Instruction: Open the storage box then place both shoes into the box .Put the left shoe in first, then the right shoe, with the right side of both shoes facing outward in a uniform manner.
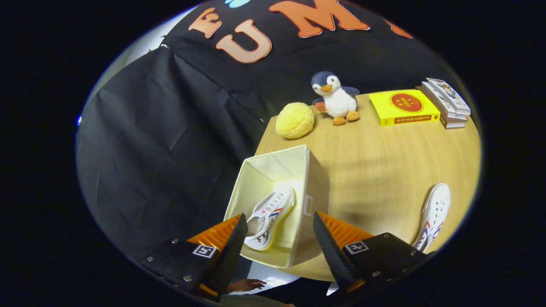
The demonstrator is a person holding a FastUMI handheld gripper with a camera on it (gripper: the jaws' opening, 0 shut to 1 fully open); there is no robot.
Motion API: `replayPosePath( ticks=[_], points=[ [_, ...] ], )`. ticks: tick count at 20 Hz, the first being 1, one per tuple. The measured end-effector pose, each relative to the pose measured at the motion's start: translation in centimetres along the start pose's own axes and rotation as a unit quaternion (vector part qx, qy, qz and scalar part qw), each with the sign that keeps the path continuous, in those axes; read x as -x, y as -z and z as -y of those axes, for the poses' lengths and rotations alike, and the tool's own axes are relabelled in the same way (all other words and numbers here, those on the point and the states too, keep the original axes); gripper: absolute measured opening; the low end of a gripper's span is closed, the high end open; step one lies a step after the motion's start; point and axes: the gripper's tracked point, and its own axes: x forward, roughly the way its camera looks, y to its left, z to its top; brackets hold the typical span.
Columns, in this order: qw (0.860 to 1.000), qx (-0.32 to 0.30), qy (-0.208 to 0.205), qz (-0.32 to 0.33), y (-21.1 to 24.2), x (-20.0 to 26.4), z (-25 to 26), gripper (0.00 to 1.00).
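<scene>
one shoe in the box, the other waits to the right of the claw

the claw (280,230) is at the bottom centre of the frame, with its two fingers spread wide apart and nothing pressed between them: it is open and holds nothing. a hand (247,285) shows low in the frame, under the left finger.

just ahead of the fingers, and partly between them, stands the storage box (313,187), open at the top, near the edge of the desk (375,170). inside it lies the first shoe (269,217), on its side, its long axis running from the lower left up toward the upper right.

the second shoe (435,215) lies on the desk at the lower right of the frame, well apart from the box, to the right of the right finger and beside it. its long axis goes almost up and down in the frame, a little tilted. i judge that the first placing is done and this shoe is next: the claw must turn to the right and close across the narrow width of the shoe, not along its length.

farther, in the upper middle of the frame, a yellow round cushion (294,120) and a penguin toy (335,99) sit at the far edge of the desk. to the upper right are a yellow book (403,106) and a small pile of books (448,102).
</scene>
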Motion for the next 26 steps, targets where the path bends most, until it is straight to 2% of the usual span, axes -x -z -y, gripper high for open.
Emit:
replayPosePath(
  ticks=[2, 7, 13, 18, 22, 26],
  points=[
    [1.0, -0.013, 0.023, 0.017, 0.4, 2.0, 3.4, 0.98],
    [0.99, -0.036, 0.129, 0.039, 2.4, 6.5, 13.4, 0.99],
    [0.972, -0.027, 0.235, 0.019, 7.1, 10.3, 22.8, 0.96],
    [0.96, -0.007, 0.281, -0.023, 10.8, 10.4, 27.1, 0.84],
    [0.949, 0.059, 0.303, -0.058, 12.4, 9.3, 28.8, 0.79],
    [0.94, 0.084, 0.321, -0.076, 13.4, 8.7, 30.2, 0.75]
  ],
)
